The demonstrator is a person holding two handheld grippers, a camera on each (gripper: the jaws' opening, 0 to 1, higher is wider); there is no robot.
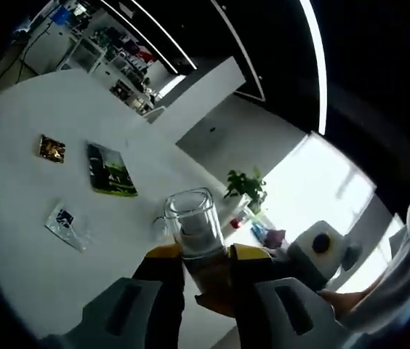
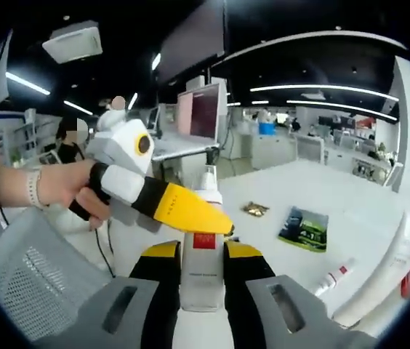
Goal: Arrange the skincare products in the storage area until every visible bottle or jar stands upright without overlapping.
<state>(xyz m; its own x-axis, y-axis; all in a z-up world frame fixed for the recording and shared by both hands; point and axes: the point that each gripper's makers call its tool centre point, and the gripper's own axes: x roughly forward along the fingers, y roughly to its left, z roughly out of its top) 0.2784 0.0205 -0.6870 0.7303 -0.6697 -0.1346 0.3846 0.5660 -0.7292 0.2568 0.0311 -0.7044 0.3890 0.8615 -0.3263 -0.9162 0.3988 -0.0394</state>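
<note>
— What had the left gripper (image 1: 205,265) got hold of when you looked?

— A clear glass jar (image 1: 190,222) with amber liquid in its lower part. The yellow-tipped jaws were pressed against its sides, pinching it upright above the white table (image 1: 23,196). Beyond it on the table lay a green booklet (image 1: 109,169), a small gold packet (image 1: 51,148) farther left, and a clear sachet (image 1: 67,225) nearer. A potted plant (image 1: 246,185) stood at the far edge.

— And the right gripper (image 2: 203,280)?

— It was closed on a white bottle (image 2: 203,273) with a red square on its label, gripped between the two jaws and standing straight up. In the right gripper view the left gripper (image 2: 216,222) came in from the left, held by a hand (image 2: 67,185) with a wristband, its yellow tip just in front of the bottle's neck.

— Anything else lying about there?

— The same green booklet (image 2: 304,229) and gold packet (image 2: 256,209) on the table (image 2: 365,203), a slim white tube (image 2: 334,278) with a red band near the right, and a larger white tube (image 2: 398,262) at the right edge. A grey mesh chair (image 2: 38,276) stood low at the left.
</note>
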